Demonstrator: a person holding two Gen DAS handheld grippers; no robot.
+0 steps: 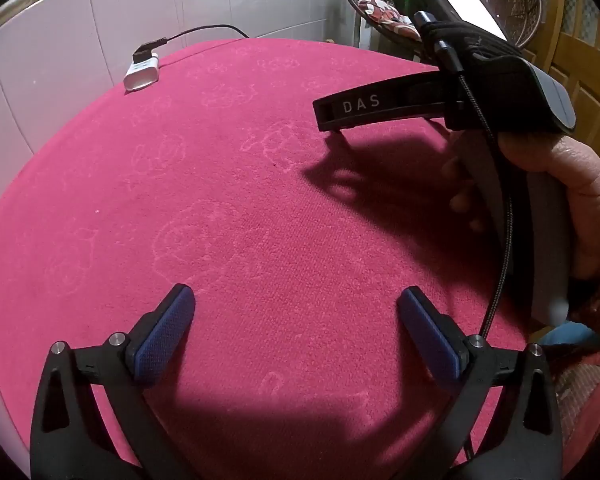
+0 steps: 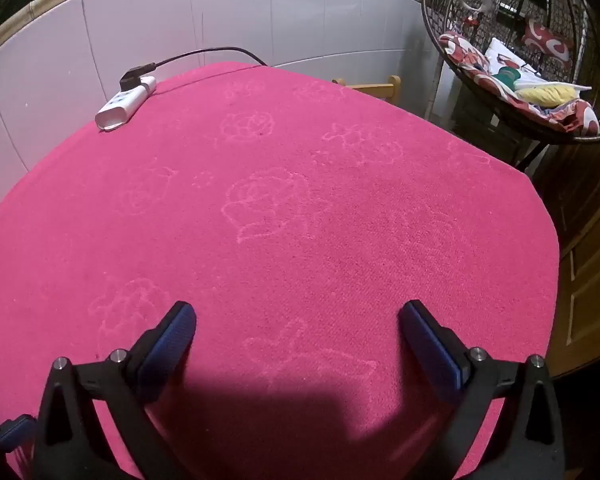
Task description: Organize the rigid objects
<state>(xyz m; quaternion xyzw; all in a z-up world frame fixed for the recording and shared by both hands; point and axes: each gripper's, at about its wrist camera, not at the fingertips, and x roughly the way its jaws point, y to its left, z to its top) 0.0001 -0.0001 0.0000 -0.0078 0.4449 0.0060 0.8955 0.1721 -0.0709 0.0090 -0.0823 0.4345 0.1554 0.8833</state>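
A table under a pink embossed cloth [image 1: 228, 184] [image 2: 340, 264] fills both views. The only object on it is a white power strip [image 1: 142, 74] [image 2: 126, 106] with a black plug and cable, at the far left edge by the wall. My left gripper [image 1: 296, 294] hangs open over the near part of the cloth, nothing between its blue pads. My right gripper [image 2: 298, 308] is likewise open and holds nothing. In the left wrist view a hand [image 1: 572, 200] holds the right gripper, one of its black fingers [image 1: 352, 110] reaching in from the right above the cloth.
A white tiled wall [image 2: 220, 12] runs behind the table. A wicker hanging chair [image 2: 520, 80] with cushions stands off the far right corner, beside a wooden chair back [image 2: 374, 86]. A wooden door [image 2: 588, 300] lies past the table's right edge.
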